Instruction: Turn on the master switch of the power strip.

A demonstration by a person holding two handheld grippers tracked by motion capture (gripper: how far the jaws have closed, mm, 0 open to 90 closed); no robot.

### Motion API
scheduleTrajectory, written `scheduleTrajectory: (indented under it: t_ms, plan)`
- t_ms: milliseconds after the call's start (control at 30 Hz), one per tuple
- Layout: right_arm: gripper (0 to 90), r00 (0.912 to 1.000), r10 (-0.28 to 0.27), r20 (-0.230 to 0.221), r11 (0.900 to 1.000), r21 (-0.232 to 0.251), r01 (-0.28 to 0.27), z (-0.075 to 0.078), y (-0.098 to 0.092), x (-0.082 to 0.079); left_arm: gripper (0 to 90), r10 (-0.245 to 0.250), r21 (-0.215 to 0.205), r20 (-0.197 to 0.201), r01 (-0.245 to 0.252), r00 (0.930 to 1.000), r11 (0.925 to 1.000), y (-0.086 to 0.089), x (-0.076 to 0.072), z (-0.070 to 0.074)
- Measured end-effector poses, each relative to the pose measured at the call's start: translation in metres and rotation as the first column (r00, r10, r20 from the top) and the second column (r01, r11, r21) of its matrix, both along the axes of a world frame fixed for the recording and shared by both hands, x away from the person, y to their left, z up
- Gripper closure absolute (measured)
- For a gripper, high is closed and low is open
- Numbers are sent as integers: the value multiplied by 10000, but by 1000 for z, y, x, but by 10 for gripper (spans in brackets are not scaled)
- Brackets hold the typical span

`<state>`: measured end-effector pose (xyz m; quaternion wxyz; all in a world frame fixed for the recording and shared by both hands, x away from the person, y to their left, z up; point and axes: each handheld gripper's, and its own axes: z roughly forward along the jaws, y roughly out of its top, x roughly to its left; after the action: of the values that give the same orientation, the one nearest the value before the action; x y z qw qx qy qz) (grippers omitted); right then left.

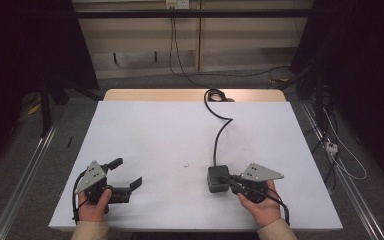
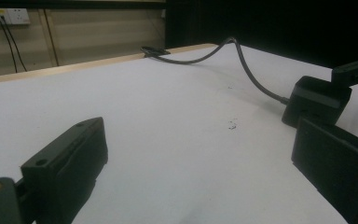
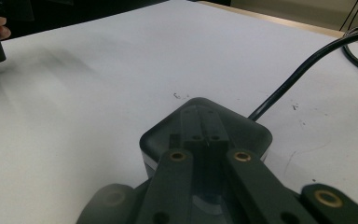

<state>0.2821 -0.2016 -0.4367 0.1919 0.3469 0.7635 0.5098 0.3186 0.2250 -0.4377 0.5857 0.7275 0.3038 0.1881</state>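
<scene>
one black box (image 1: pixel 217 178) with one cord (image 1: pixel 221 131) — two grippers.

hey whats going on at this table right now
A person sits at a white table with a two-jaw tool in each hand. The right tool has its jaws shut and resting over a small black box, whose thick cable runs to the far edge of the table. It isn't clear whether the box is gripped. The left tool is open, holds nothing, and sits near the front left of the table, apart from the box.
</scene>
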Motion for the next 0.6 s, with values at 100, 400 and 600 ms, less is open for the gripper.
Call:
scheduleTrajectory:
  t_ms: [100,400,600]
  plan:
    - [900,10000,5,-6,10000,8,-5,0,0,0,32,-4,6,1,4,10000,10000,0,0,0]
    - [900,10000,19,-17,10000,2,-19,0,0,0,32,36,-36,-13,-36,10000,10000,0,0,0]
    - [900,10000,8,-22,10000,1,-8,0,0,0,32,25,-12,2,-25,10000,10000,1,0,0]
